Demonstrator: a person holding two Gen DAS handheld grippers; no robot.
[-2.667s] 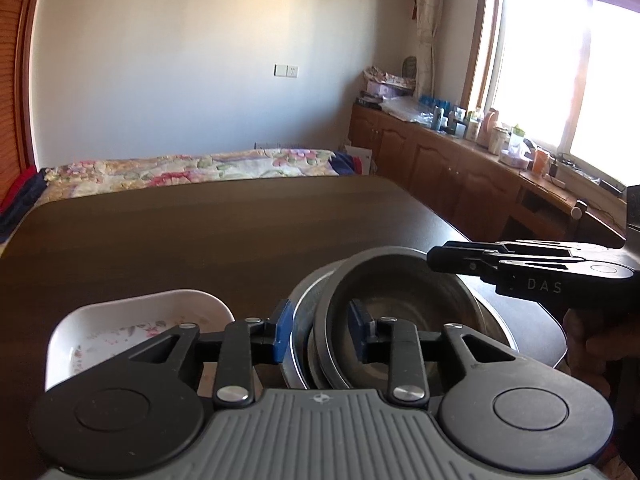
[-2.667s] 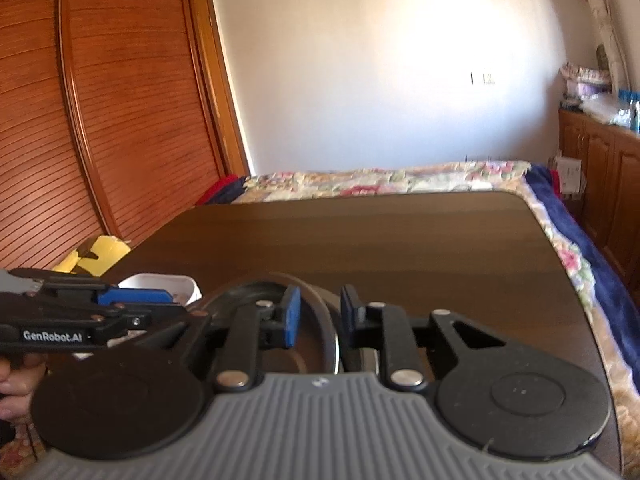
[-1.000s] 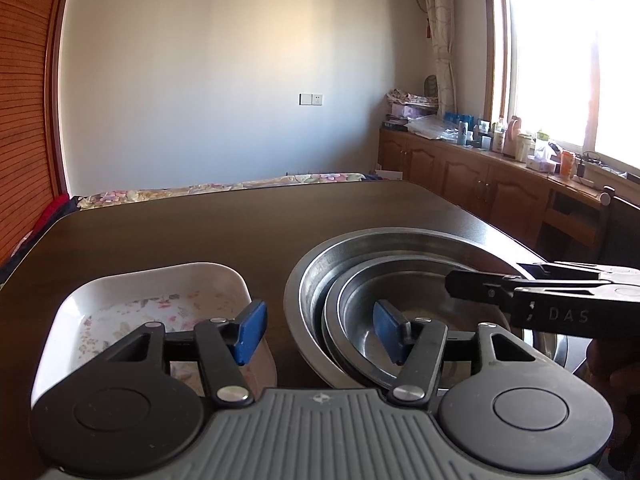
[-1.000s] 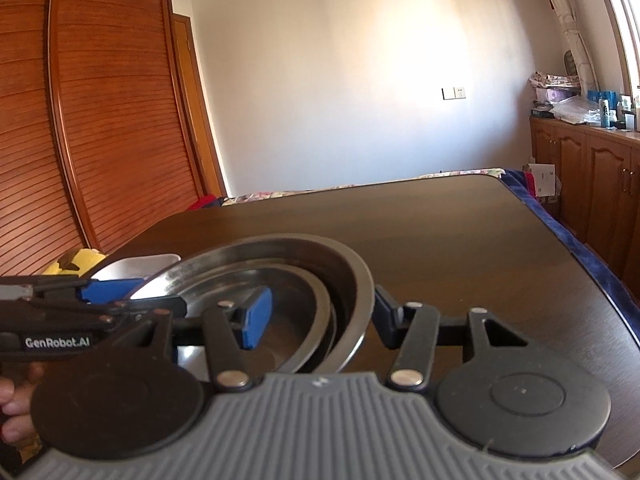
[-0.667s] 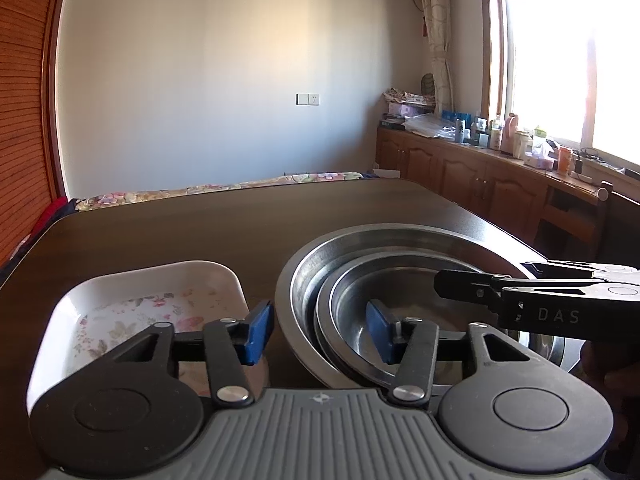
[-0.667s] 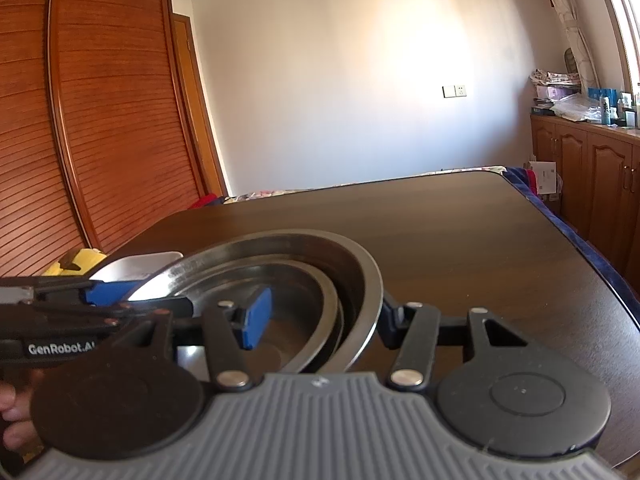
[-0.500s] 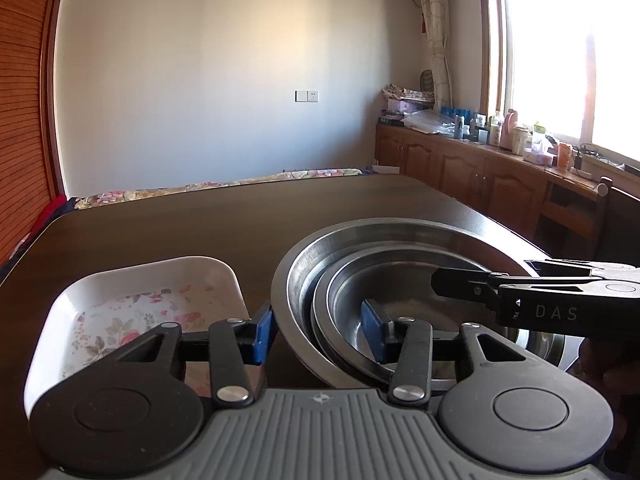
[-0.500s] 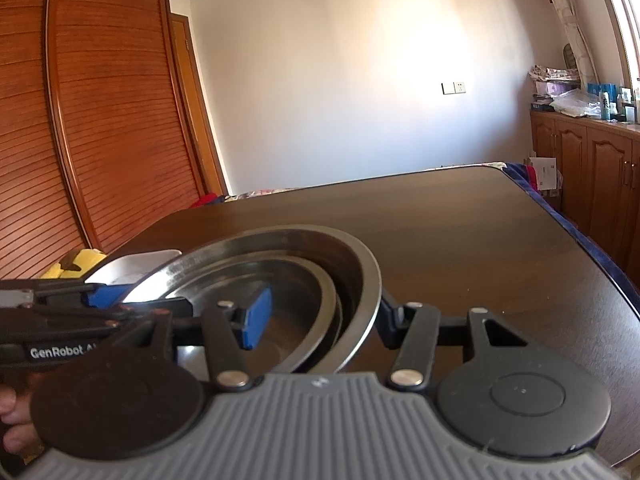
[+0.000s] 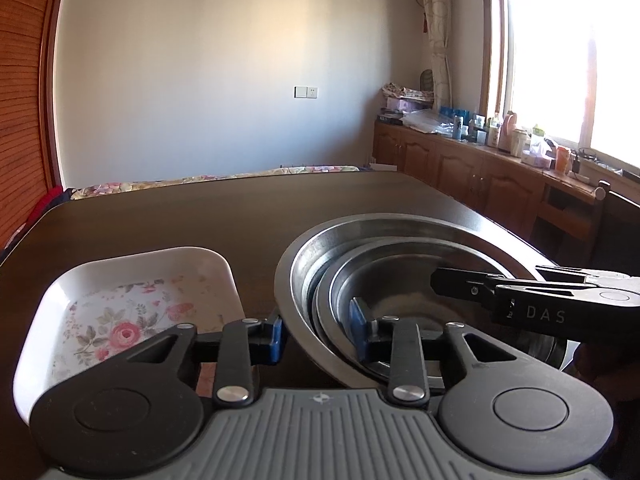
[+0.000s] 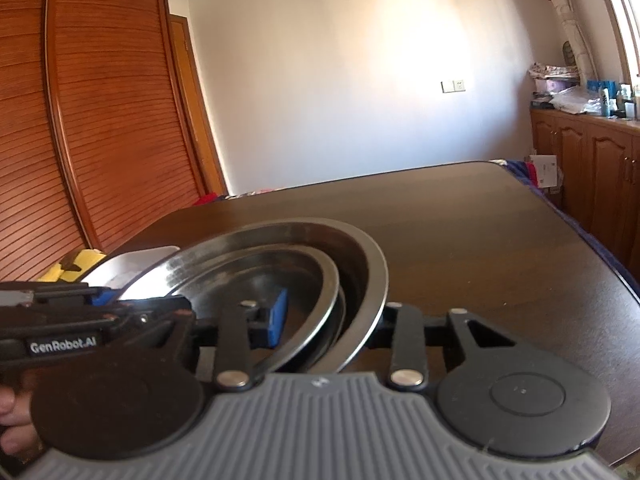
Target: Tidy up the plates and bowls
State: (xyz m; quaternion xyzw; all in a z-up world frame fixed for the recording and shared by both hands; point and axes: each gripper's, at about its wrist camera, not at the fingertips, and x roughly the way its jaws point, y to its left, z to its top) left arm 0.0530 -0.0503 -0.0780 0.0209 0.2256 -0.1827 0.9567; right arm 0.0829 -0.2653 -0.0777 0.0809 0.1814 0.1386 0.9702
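Gripping the nested steel bowls (image 9: pixel 404 264) from both sides on the dark table (image 9: pixel 192 220). "DAS" reads on my right gripper (image 10: pixel 328 320) seen from the left camera, "GenRobot.AI" on my left gripper (image 9: pixel 316 332) seen from the right. Both jaws have just been closing and now pinch the big bowl's rim. A white floral dish (image 9: pixel 132 308) sits just beside the bowls. Wooden wardrobe (image 10: pixel 80 120), sunny window (image 9: pixel 568 68), cabinets (image 9: pixel 472 176) behind.

Glossy metal bowls (image 9: pixel 400 256), polished wood table (image 9: pixel 240 216)
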